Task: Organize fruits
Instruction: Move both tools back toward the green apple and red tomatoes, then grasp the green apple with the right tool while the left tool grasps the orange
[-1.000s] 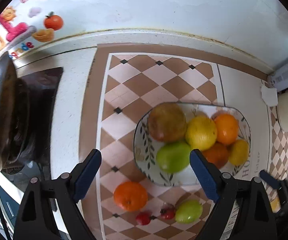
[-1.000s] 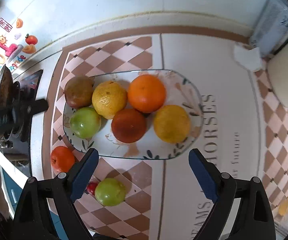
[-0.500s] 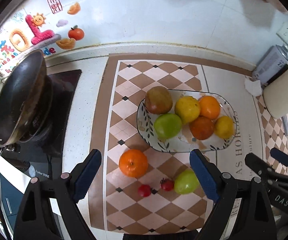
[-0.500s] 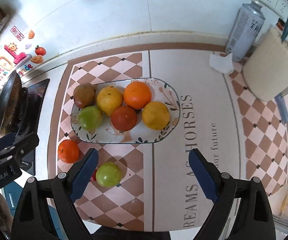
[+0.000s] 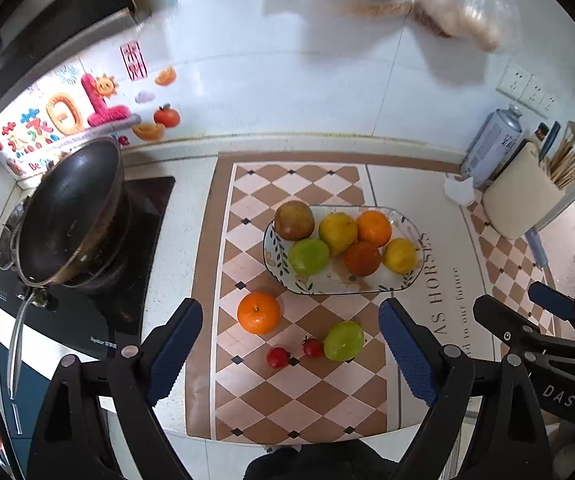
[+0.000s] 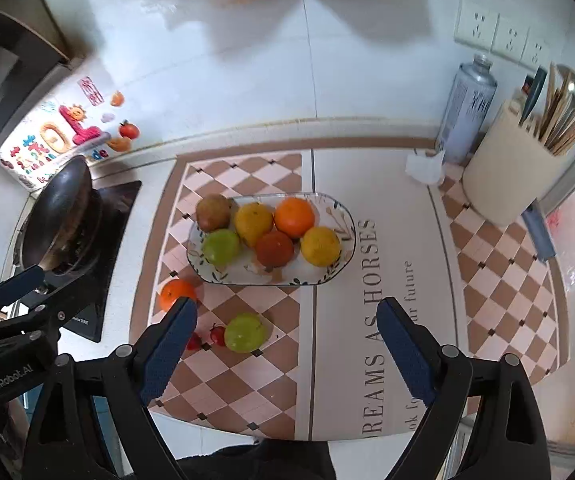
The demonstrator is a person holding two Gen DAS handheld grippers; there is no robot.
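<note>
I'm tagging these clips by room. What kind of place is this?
Most likely a home kitchen counter. A black wok sits on a cooktop at the left, a utensil holder with chopsticks stands by wall sockets, and a plate of fruit rests on the checkered mat.

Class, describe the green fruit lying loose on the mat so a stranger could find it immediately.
Find the oval plate of fruit on the checkered mat. In front of it lie four loose items; the green fruit is rightmost, beside two tiny red ones, and the only green one off the plate.
</note>
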